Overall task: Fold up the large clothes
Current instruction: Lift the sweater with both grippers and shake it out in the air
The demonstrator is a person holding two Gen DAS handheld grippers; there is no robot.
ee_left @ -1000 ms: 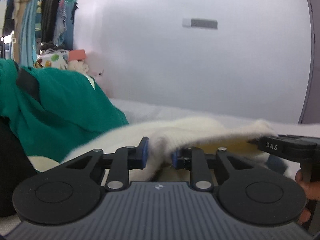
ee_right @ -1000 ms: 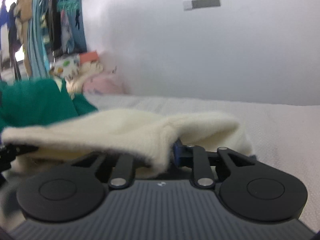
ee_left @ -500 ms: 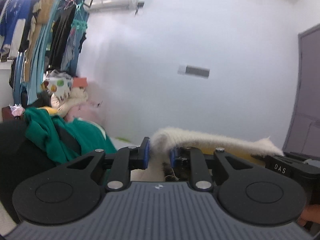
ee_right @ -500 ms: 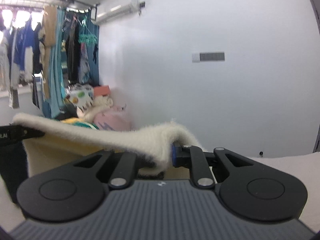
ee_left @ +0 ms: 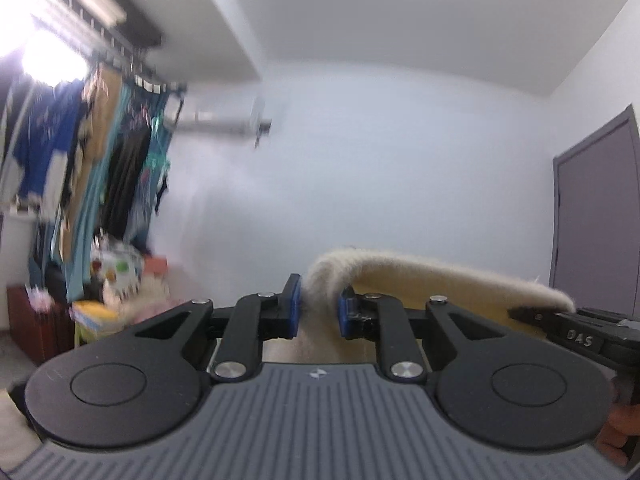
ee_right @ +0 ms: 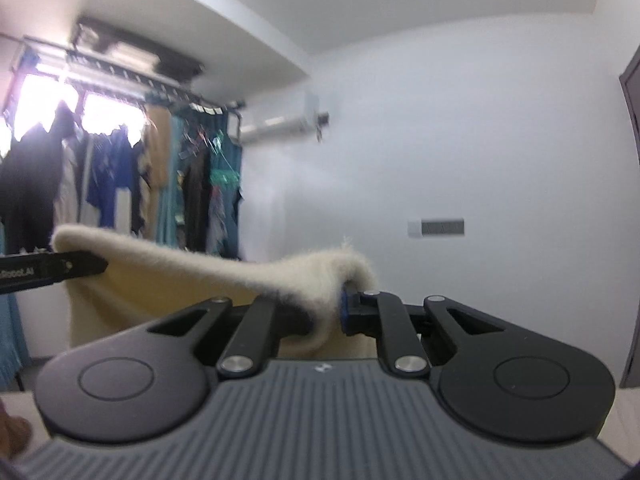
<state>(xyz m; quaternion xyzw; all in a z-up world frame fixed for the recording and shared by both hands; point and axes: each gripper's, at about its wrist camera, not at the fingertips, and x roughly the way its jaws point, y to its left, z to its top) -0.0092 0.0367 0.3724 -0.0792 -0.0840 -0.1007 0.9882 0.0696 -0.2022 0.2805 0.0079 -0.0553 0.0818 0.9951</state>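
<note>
Left wrist view: left gripper (ee_left: 319, 305) clenched on fleece (ee_left: 432, 280), edge stretched taut rightward to right gripper (ee_left: 524, 313), likewise clamped on it. Right wrist view: same fleece (ee_right: 224, 276) pinched and raised. Beyond, hanging clothes (ee_right: 120, 188), white wall (ee_right: 440, 152).

Your count, by kind
You have two hand-held grippers, left hand-held gripper (ee_left: 318, 306) and right hand-held gripper (ee_right: 326, 310), one cream fleece garment (ee_left: 440, 280), one air conditioner (ee_right: 280, 124).

left gripper (ee_left: 318, 306) — black, blue fingers (ee_left: 291, 298) | right gripper (ee_right: 328, 312) — same, silver screws
</note>
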